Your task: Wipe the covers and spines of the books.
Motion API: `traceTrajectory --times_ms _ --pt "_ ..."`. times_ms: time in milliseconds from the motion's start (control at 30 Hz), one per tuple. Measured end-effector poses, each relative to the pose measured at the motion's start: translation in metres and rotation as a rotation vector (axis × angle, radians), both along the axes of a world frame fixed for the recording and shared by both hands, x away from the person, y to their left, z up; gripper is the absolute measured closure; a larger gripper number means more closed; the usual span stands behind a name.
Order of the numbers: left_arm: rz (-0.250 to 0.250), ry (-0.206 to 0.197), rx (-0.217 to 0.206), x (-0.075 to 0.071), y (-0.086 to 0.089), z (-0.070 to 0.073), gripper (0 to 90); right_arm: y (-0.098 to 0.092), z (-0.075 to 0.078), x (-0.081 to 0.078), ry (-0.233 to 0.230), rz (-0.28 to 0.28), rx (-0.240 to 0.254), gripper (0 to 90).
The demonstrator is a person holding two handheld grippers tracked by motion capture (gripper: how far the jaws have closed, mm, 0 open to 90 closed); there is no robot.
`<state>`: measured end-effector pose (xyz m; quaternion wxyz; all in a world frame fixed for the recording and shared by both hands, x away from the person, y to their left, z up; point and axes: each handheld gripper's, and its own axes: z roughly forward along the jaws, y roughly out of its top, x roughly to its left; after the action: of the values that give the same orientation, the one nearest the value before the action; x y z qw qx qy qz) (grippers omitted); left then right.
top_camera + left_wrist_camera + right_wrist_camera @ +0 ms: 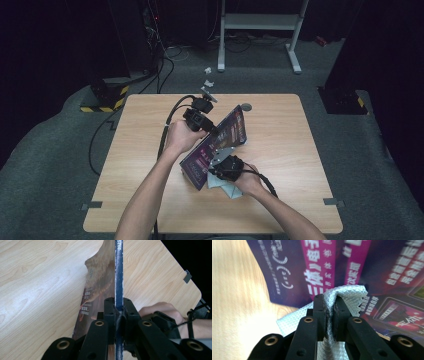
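Left tongs clamp the tilted booklet edge; right tongs pinch grey cloth against it

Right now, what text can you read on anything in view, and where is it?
"2025": on the spine of the magazine, clamped in the left gripper.
Chinese print on the magazine cover behind the cloth in the right gripper: too blurred to quote.

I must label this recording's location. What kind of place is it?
Probably a lab or recording studio, not a home: one bare wooden table on grey carpet, dark surroundings, loose cables on the floor, and hazard-striped stand bases.
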<state>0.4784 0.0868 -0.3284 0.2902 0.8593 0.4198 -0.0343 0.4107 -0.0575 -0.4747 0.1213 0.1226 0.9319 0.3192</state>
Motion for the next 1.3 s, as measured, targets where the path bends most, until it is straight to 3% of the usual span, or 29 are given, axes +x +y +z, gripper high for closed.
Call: traceTrajectory --times_ms 33,67,167,233,333,533,567,600,633,667,733,800,867,933,1000,1233,1300 --pt "-0.003 -0.002 0.001 0.000 0.001 0.000 83.8 -0.003 -0.002 0.006 -0.006 -0.011 -0.016 83.0" --pt "-0.003 -0.003 -0.001 0.000 0.002 0.000 83.8 -0.009 -0.004 0.012 0.022 -0.070 -0.025 83.0" --pt "0.013 0.004 -0.022 0.002 0.003 -0.001 83.8 -0.032 -0.005 0.032 0.035 -0.190 -0.023 83.0" --pt "0.017 0.004 -0.035 0.004 0.001 -0.001 83.8 -0.036 -0.003 0.034 0.041 -0.209 -0.022 83.1" --pt "0.011 0.004 -0.035 0.005 -0.003 -0.003 83.8 -0.028 -0.002 0.027 0.045 -0.169 -0.017 83.2" --pt "0.033 0.005 -0.031 0.009 -0.001 -0.005 83.8 0.003 0.001 -0.001 0.064 -0.009 0.008 83.3" --pt "0.033 0.002 -0.028 0.009 -0.001 -0.005 83.8 0.007 0.001 -0.004 0.051 0.025 0.005 83.2" --pt "0.036 0.003 -0.027 0.009 0.000 -0.004 83.8 0.010 0.001 -0.008 0.064 0.029 0.001 83.2" --pt "0.040 0.000 -0.030 0.008 0.000 -0.004 83.8 0.012 0.001 -0.008 0.038 0.058 -0.009 83.3" --pt "0.037 -0.001 -0.030 0.008 0.001 -0.004 83.8 0.011 0.001 -0.007 0.027 0.064 -0.016 83.3" --pt "0.032 -0.007 -0.027 0.007 0.002 -0.003 83.8 0.006 0.000 -0.002 0.047 0.006 -0.021 83.3" --pt "0.036 -0.006 -0.031 0.007 0.003 -0.002 83.8 -0.004 0.000 0.010 0.028 -0.047 -0.035 83.3" --pt "0.037 -0.005 -0.035 0.008 0.003 -0.003 83.9 -0.015 0.001 0.020 0.042 -0.125 -0.023 83.3" --pt "0.041 -0.001 -0.040 0.010 0.002 -0.004 83.8 -0.022 0.002 0.026 0.052 -0.164 -0.007 83.3" --pt "0.042 0.001 -0.041 0.011 0.002 -0.005 83.8 -0.021 0.003 0.024 0.048 -0.156 -0.012 83.3" --pt "0.068 0.001 -0.030 0.014 0.007 -0.006 83.8 0.019 0.002 -0.008 0.059 0.044 0.025 83.3" --pt "0.067 0.000 -0.029 0.014 0.008 -0.006 83.8 0.027 0.003 -0.016 0.072 0.074 0.028 83.3"
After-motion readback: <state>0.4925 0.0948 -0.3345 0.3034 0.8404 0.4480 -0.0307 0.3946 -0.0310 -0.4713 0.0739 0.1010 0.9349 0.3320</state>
